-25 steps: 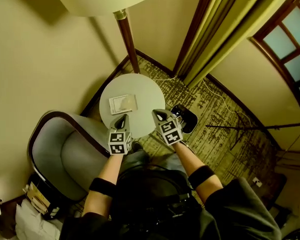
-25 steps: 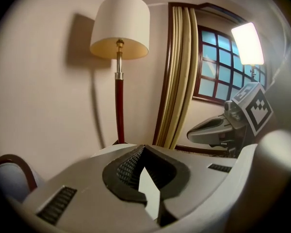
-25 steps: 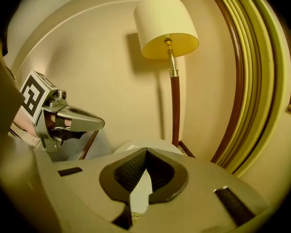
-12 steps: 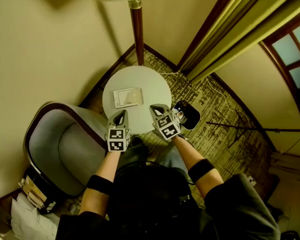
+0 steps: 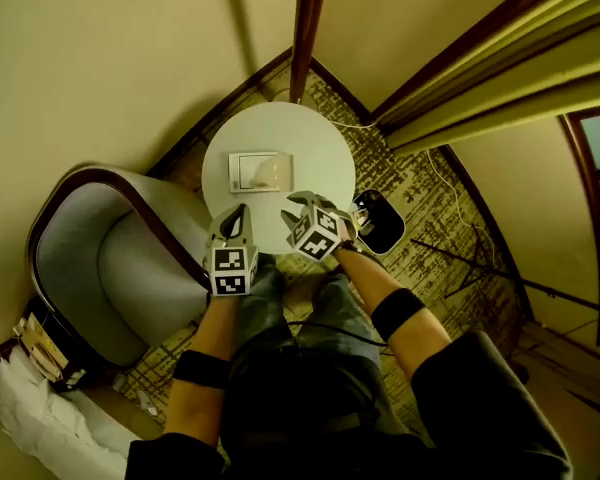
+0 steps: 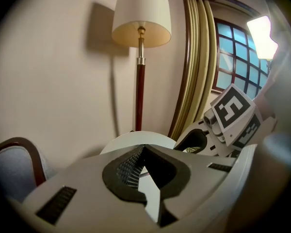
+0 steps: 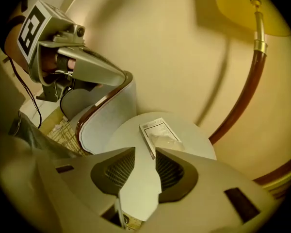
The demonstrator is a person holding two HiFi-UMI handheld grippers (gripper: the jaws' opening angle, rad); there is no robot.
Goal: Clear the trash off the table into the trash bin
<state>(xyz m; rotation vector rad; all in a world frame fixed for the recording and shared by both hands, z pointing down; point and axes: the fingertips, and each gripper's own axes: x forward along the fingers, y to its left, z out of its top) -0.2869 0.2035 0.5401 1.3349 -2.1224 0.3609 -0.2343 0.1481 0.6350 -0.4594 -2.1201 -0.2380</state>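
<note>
Reaching for packet [image 5: 259, 171] at frame centre; right gripper [image 5: 298, 206] jaws have just been opening, nothing between them; left gripper [image 5: 238, 214] closed.
Risking the flat packet skidding off table [image 5: 325, 140] instead of lifting.

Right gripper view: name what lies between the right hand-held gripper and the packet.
Only bare table up to the packet, shown in the right gripper view. The right hand-held gripper has just been opening its jaws, empty.

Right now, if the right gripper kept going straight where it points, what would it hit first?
Probably the round white table, just short of the white packet on it; depth is unclear. The right gripper has just been opening its jaws, nothing between them.
</note>
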